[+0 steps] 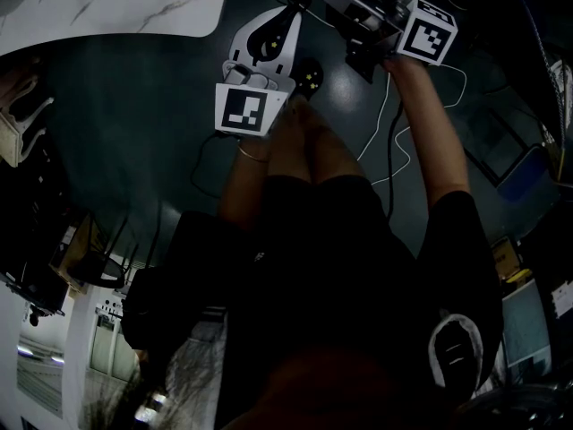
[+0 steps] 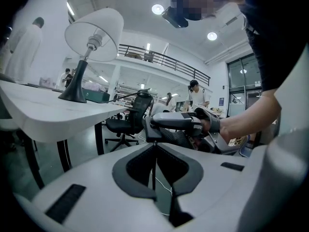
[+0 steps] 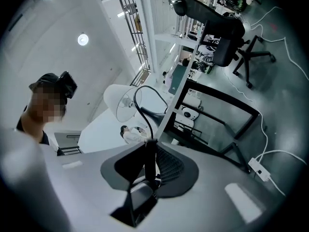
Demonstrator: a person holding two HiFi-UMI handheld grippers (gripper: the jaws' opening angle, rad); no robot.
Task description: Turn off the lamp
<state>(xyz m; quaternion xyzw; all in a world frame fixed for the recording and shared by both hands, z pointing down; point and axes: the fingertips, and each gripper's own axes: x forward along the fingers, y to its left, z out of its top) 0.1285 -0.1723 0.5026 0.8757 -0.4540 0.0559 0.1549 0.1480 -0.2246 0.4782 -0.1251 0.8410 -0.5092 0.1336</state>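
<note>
**Left gripper view: one lamp (image 2: 94, 33) on the table (image 2: 58, 122), its cord (image 2: 154, 170) in two grips**

The single lamp, a white shade over a black base, stood on the one white table, close to the edge that faced the grippers. Whether it was lit could not be told. One thin black cord hung off that edge. The left gripper (image 2: 154, 144) was closed on this cord, which passed straight down between its jaws. Just beyond its tips sat the right gripper (image 2: 148, 125), carried by one hand (image 2: 212, 127).

In the right gripper view the cord looped down from the lamp into that gripper's jaws. They were closed on a thicker dark piece of the cord, apparently its switch (image 3: 150, 164).

The head view showed the two grippers at the top of the picture, tips almost touching, just off the table's rounded corner and above the dark floor (image 1: 134, 133). There were two marker cubes, one on the left gripper (image 1: 242, 110) and one on the right (image 1: 427, 30).

One black office chair (image 2: 129, 122) stood beyond the table's far edge. One white power strip (image 3: 258, 168) lay on the floor past the table's black legs.
</note>
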